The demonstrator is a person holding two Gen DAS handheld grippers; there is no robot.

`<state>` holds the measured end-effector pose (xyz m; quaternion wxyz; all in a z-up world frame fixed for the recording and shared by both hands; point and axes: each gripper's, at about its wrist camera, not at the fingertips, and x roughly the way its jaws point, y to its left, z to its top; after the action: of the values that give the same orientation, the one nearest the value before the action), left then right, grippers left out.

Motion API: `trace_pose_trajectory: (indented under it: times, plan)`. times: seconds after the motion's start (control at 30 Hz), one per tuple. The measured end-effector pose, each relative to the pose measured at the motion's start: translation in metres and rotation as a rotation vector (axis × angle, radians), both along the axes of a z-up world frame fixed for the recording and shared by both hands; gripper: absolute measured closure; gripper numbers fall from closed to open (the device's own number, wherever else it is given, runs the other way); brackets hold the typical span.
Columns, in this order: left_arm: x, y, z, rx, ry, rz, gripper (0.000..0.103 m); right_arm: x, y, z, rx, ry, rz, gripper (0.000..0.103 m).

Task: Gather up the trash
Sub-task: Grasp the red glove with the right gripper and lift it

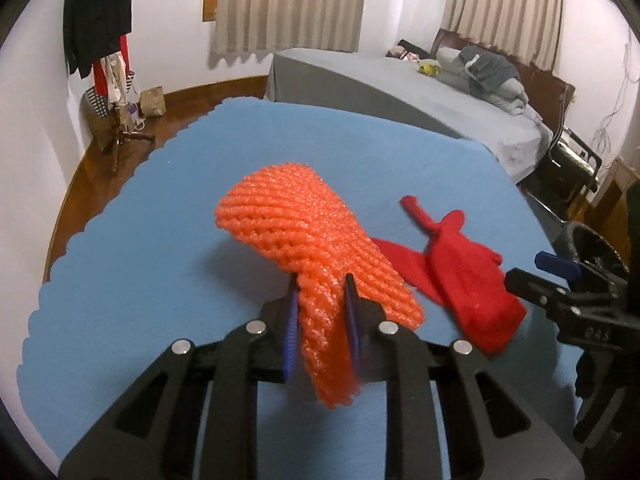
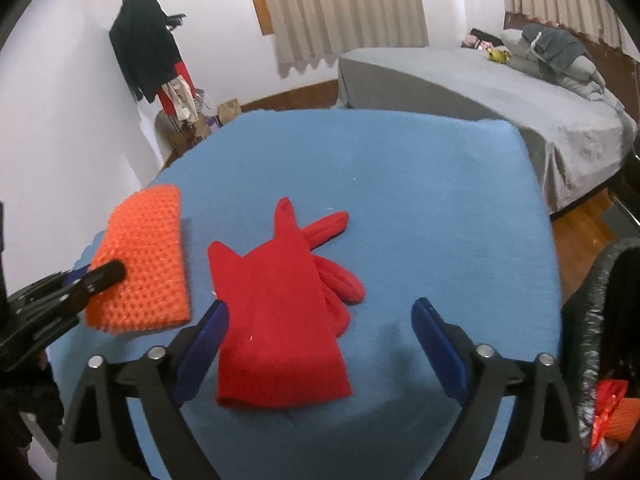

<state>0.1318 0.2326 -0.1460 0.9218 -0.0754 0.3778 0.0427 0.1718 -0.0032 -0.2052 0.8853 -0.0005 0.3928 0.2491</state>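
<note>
The left gripper (image 1: 320,312) has its blue pads pinched on the orange foam net (image 1: 296,232), and the net is up off the blue table (image 1: 140,280): in the left wrist view its bulk arches forward and up from the jaws, with a loose tail drooping below them. In the right wrist view the same net shows near the table's left edge, the left gripper's black finger lying across it.

Over to the other hand. The right gripper (image 2: 320,344) is spread wide with nothing pressed between its pads. The red glove (image 2: 276,312) lies flat on the table, about midway across and toward the near edge, cuff closest to the camera and fingers fanning away and to the right. Its long axis runs roughly straight ahead of the right gripper, along the line of the fingers. The cuff end sits just inside the left pad, so the glove is off-centre in the gap, with bare blue table on the right-hand side.

That offset looks like the thing to watch: the right hand is clearly the nearer one to the glove, and a small shift to its left before closing would likely centre the cuff.

A black trash bag (image 2: 600,320) stands just off the table's right edge, red and orange bits already showing in it.
</note>
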Motion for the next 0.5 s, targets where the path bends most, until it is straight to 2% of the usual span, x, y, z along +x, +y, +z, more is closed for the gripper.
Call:
trace_pose_trajectory:
  times: [0.13, 0.23, 0.27, 0.33, 0.4, 0.43, 0.5]
  plan:
    - [0.000, 0.009, -0.001, 0.003, 0.004, 0.011, 0.083, 0.008, 0.016, -0.004, -0.017, 0.008, -0.002, 0.008]
    - [0.002, 0.010, 0.000, -0.002, -0.001, 0.018, 0.083, 0.012, 0.030, -0.010, -0.045, 0.018, 0.020, 0.008]
    - [0.001, 0.011, -0.001, -0.002, -0.001, 0.018, 0.083, 0.013, 0.034, -0.012, -0.052, 0.024, 0.030, 0.011]
    - [0.001, 0.012, -0.001, -0.005, -0.004, 0.022, 0.083, 0.013, 0.040, -0.014, -0.053, 0.037, 0.049, 0.022]
    - [0.001, 0.012, 0.000, -0.007, -0.008, 0.024, 0.083, 0.012, 0.045, -0.016, -0.071, 0.048, 0.068, 0.043]
    - [-0.001, 0.011, 0.000, -0.007, -0.010, 0.026, 0.083, 0.011, 0.046, -0.016, -0.087, 0.045, 0.073, 0.048]
    - [0.000, 0.008, 0.001, -0.009, -0.015, 0.028, 0.083, 0.010, 0.046, -0.015, -0.093, 0.044, 0.094, 0.074]
